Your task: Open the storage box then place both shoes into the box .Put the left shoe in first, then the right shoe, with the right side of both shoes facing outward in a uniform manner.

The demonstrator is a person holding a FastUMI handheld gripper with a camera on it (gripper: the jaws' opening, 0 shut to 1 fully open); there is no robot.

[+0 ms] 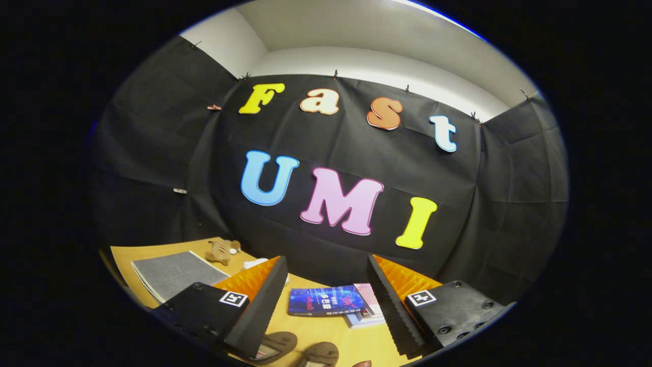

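The gripper (pixel 326 300) hangs above a wooden tabletop (pixel 326 339) with its fingers spread wide, nothing between them but open air. Close below the fingers, at the near edge of the tabletop, lie two brown shoes side by side: the left shoe (pixel 277 346) sits partly under the left finger (pixel 257 311), and the right shoe (pixel 320 354) lies just to its right, the two near each other but seemingly apart. Both are seen only in part. Just right of the right shoe a small dark rounded thing (pixel 362 363) peeks in at the very near edge; what it is cannot be told.

Beyond the fingers, in the gap between them, a blue book (pixel 326 300) lies flat on the tabletop, resting on a small stack of other books (pixel 364 313) whose pale and pink edges show to its right. Far to the left lies a grey notebook (pixel 173 272), and beyond it, by the black wall cloth, a small brown plush toy (pixel 222 251). A white object (pixel 253 263) shows just behind the left finger.
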